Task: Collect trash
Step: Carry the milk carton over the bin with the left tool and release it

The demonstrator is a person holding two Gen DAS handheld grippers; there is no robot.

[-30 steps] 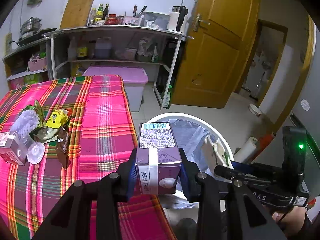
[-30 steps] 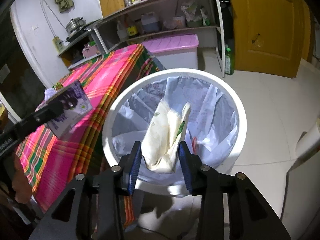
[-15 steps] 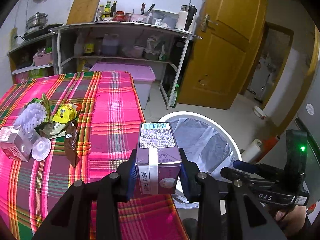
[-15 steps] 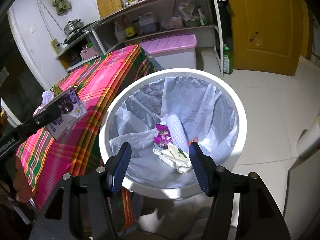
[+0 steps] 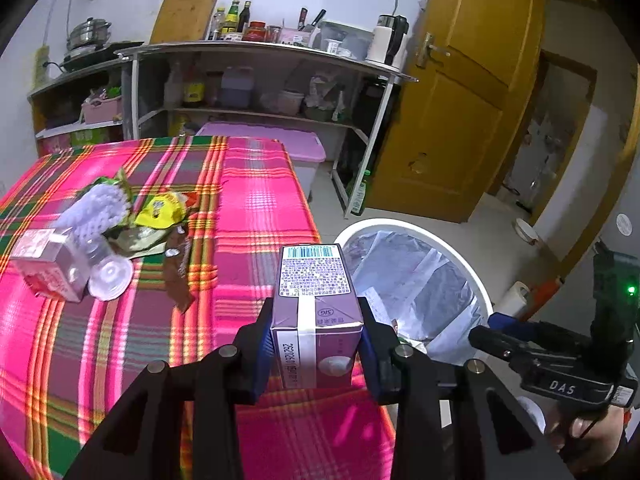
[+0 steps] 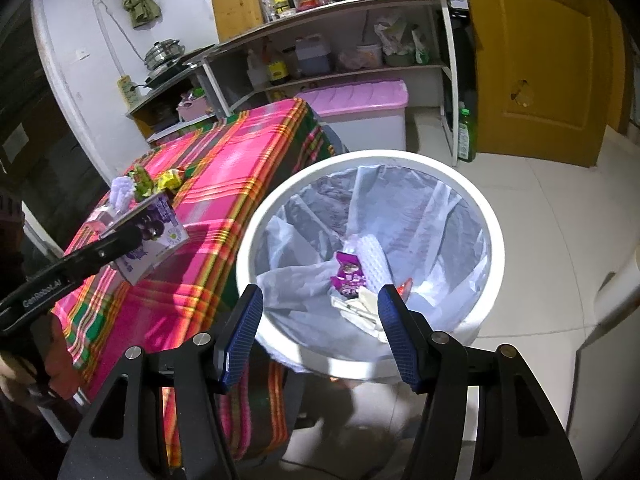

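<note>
My left gripper (image 5: 316, 344) is shut on a purple drink carton (image 5: 314, 308), held above the table's near right corner, just left of the bin. The same carton (image 6: 154, 236) shows in the right wrist view, clamped in the left gripper (image 6: 132, 236). My right gripper (image 6: 318, 334) stands open over the near rim of the white trash bin (image 6: 492, 240), nothing between its fingers. Inside the lined bin lie a cream wrapper (image 6: 360, 308), a purple packet (image 6: 350, 274) and white foam netting (image 6: 372, 254). More trash (image 5: 120, 220) sits on the table at the left.
The table wears a pink plaid cloth (image 5: 248, 216). A pink-lidded storage box (image 5: 288, 146) and a metal shelf (image 5: 260, 80) stand behind it. A yellow door (image 5: 460, 112) is at the right. The bin (image 5: 420, 236) stands on the tiled floor beside the table.
The right gripper opened and the cream wrapper it held dropped into the bin. The left gripper kept its hold on the carton and shifted a little, with more of the table now in its view.
</note>
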